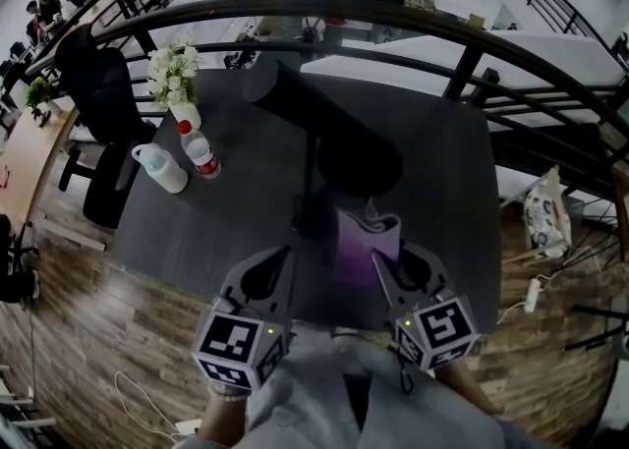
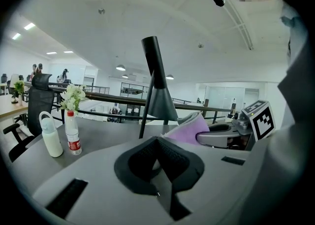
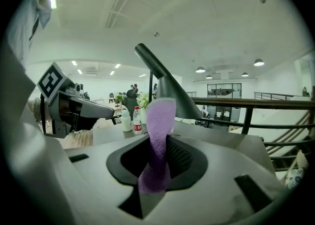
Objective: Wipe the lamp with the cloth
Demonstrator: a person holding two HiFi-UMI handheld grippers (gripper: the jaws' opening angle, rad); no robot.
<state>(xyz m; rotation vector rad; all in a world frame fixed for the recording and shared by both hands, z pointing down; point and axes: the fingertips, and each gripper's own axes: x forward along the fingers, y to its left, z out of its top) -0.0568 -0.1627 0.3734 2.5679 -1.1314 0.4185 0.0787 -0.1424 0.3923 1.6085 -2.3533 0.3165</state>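
Observation:
A black lamp (image 1: pixel 329 138) with a long tube-shaped shade stands on the dark table (image 1: pixel 447 201), its thin stem (image 1: pixel 311 187) just ahead of both grippers. My right gripper (image 1: pixel 379 258) is shut on a purple cloth (image 1: pixel 367 233), which sticks up between its jaws (image 3: pixel 158 120) a little below and right of the shade (image 3: pixel 167 88). My left gripper (image 1: pixel 287 258) is shut with nothing in it, near the table's front edge and left of the cloth (image 2: pixel 189 129). In the left gripper view the lamp (image 2: pixel 156 79) rises straight ahead.
At the table's left stand a water bottle with a red cap (image 1: pixel 200 150), a white jug (image 1: pixel 162 168) and a vase of white flowers (image 1: pixel 175 76). A black office chair (image 1: pixel 98 93) is beside that edge. A curved railing (image 1: pixel 393 20) runs behind the table.

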